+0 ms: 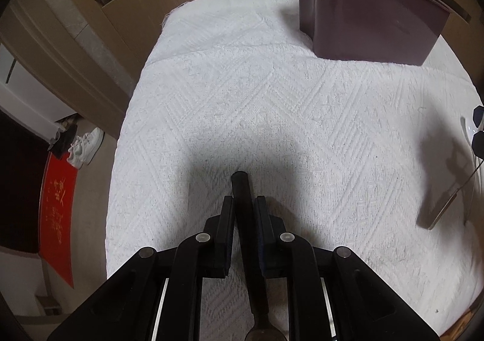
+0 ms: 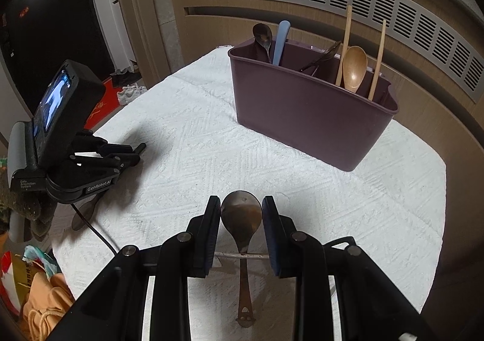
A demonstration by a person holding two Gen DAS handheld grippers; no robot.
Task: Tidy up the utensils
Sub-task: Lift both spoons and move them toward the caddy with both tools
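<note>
A black-handled utensil [image 1: 243, 208] is clamped by its handle in the left gripper [image 1: 244, 204], low over the white cloth [image 1: 272, 93]. A metal spoon [image 2: 241, 214] is gripped across its bowl by the right gripper [image 2: 241, 214]. The carrying step is judged in hand — next, each piece would need lifting over the purple caddy [image 2: 311, 117] rim and releasing.

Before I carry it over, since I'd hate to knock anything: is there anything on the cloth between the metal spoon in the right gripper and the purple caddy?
Nothing visible. The right gripper holds the metal spoon by its bowl, and only bare white cloth lies between it and the purple caddy. The left gripper sits off to the side, clear of that path.
</note>
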